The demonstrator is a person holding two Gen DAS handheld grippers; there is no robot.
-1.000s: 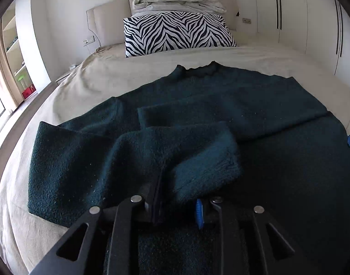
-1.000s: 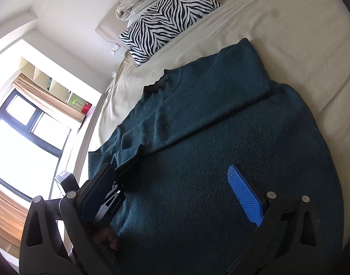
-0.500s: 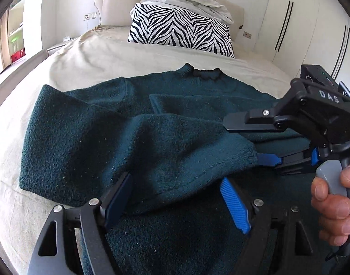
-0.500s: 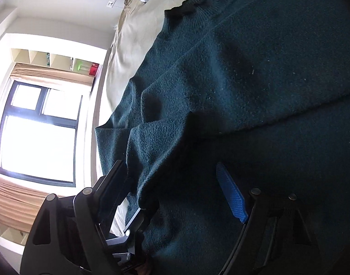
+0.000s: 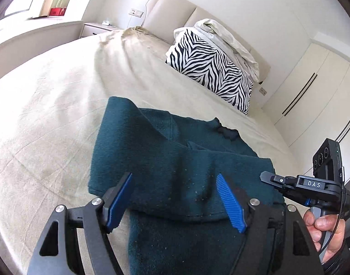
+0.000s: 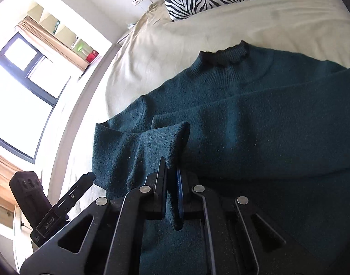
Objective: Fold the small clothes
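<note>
Since a second ago the right claw (image 6: 171, 183) has come across to the folded sleeve and snapped together on it, where before it hung wide apart over the sweater's body; the left claw (image 5: 175, 197), which then pinched that same sleeve, has let go and backed off. Now the left claw's jaws stand apart and are closing a little, the blue pads (image 5: 230, 201) straddling the knit without pressing it, so it holds nothing. The right claw is clamped on a raised ridge of the sleeve cuff (image 6: 172, 137), the fabric standing up between its pads.

The dark green sweater (image 6: 255, 119) lies face down or up, I cannot tell which, spread on the beige bed (image 5: 49, 114), collar (image 6: 223, 57) towards the zebra pillow (image 5: 211, 68). One sleeve is already laid across the chest; the other side is doubled in over the body, leaving a thick stacked edge near the left claw.

This looks like a handover: the right hand (image 5: 324, 229), seen gripping its handle in the left view, takes the cuff so the sleeve can be drawn farther across and laid flat. The pinch is taken at the cuff, probably because the ribbed end gives a firm hold and steers the whole sleeve. The left claw waits low by the folded edge, likely ready to pin or lift the side
</note>
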